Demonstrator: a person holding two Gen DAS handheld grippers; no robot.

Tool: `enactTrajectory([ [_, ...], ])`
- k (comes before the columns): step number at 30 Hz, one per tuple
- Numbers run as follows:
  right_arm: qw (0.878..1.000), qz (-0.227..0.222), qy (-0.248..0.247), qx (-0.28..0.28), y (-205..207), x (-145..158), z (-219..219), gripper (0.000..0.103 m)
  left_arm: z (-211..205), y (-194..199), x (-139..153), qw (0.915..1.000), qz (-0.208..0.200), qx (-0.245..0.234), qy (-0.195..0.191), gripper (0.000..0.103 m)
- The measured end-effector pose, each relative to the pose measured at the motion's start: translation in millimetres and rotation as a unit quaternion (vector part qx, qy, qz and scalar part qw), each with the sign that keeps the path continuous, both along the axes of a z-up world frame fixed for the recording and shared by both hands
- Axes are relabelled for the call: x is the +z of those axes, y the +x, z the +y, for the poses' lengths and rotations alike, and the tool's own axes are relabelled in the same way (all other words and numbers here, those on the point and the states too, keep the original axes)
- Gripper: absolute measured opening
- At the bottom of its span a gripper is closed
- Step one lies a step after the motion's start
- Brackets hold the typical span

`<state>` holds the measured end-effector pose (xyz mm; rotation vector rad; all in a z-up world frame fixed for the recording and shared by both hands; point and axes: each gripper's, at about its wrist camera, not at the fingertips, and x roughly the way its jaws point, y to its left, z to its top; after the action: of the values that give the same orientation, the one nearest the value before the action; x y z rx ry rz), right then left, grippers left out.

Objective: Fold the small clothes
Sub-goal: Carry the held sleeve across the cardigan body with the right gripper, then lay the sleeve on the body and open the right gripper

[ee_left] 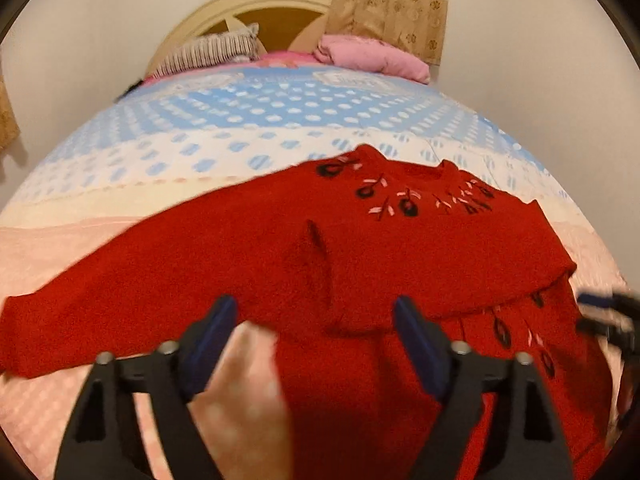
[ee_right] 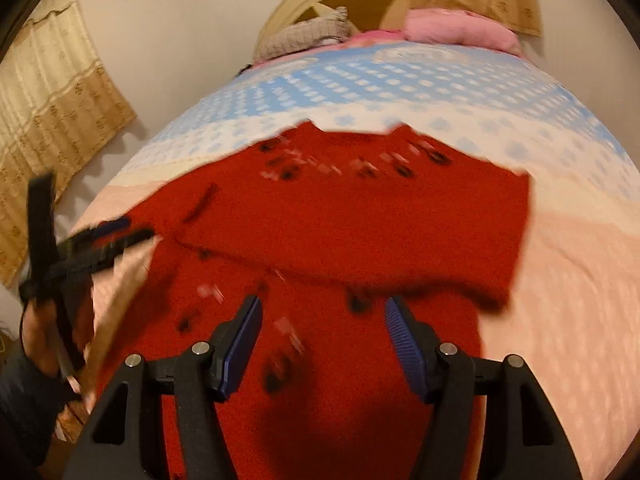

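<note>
Here the sweater (ee_left: 304, 248) lies folded on the bed (ee_left: 248, 120); left gripper (ee_left: 316, 312) and right gripper (ee_right: 323, 312) hover released, grasping nothing.

Fuzzy, matt red knit on the sweater (ee_left: 248, 248), embroidery stitched near its neck. Under it, a soft quilted bedspread (ee_left: 240, 120), matt cloth. The left tongs (ee_left: 316, 340): matt black plastic, ribbed blue pads, shiny metal pins.
</note>
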<state>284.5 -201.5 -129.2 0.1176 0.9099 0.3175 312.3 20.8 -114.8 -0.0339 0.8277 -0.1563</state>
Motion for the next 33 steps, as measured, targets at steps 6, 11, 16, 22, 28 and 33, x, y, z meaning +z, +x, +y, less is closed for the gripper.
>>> enactTrajectory([
  [6,1.0,-0.008,-0.017,-0.009,-36,-29,-19,0.065,-23,34,-29,0.9994,0.032,-0.013,-0.005,0.014],
  [11,1.0,-0.025,-0.015,-0.007,-49,-31,-26,0.065,0,10,-6,0.9987,-0.023,0.013,-0.043,0.005],
  [16,0.999,-0.03,-0.023,-0.005,-50,-32,-25,0.065,12,5,-5,0.9978,-0.02,0.016,-0.061,0.005],
  [22,0.999,-0.029,-0.029,-0.007,-52,-29,-24,0.067,21,2,-1,0.9964,-0.024,0.045,-0.068,0.005],
  [28,0.998,-0.051,-0.028,-0.022,-34,-5,-34,0.067,24,3,-25,0.9974,0.006,0.052,-0.05,0.005],
  [33,0.998,-0.068,-0.008,-0.005,17,11,-25,0.067,16,4,-26,0.9982,0.007,0.054,-0.024,0.007],
])
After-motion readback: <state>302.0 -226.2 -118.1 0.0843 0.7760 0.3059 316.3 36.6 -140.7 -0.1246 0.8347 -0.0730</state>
